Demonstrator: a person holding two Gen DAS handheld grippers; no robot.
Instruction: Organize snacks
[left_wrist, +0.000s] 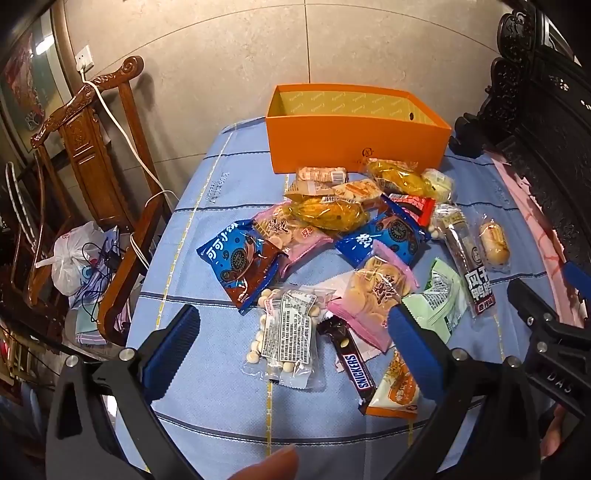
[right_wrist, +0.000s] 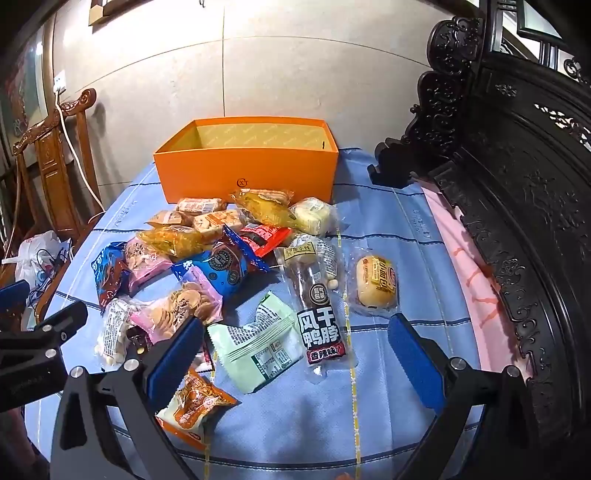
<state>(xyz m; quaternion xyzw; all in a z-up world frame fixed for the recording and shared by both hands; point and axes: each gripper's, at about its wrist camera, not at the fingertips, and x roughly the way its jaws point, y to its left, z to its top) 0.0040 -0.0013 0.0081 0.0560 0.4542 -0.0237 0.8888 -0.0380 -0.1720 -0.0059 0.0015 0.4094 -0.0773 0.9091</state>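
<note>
Left gripper (left_wrist: 291, 343): jaws wide, nothing between them, hovering over the clear packet of white candies (left_wrist: 282, 338) and the Snickers bar (left_wrist: 351, 363). Right gripper (right_wrist: 295, 350): jaws wide, empty, above the pale green packet (right_wrist: 258, 339) and duck-neck stick (right_wrist: 319, 314). Snacks lie scattered on the tabletop (left_wrist: 221, 413); the orange box (left_wrist: 354, 142) behind them looks empty. Judged step: sorting not yet started. Next move calls for lowering onto 1 packet and closing.

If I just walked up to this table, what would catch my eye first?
Probably the bright orange box, open-topped, at the far end of the blue tablecloth. Right in front of it sprawls a jumble of wrapped snacks, with a Snickers bar near the front edge and a lone bun off to the right.
</note>
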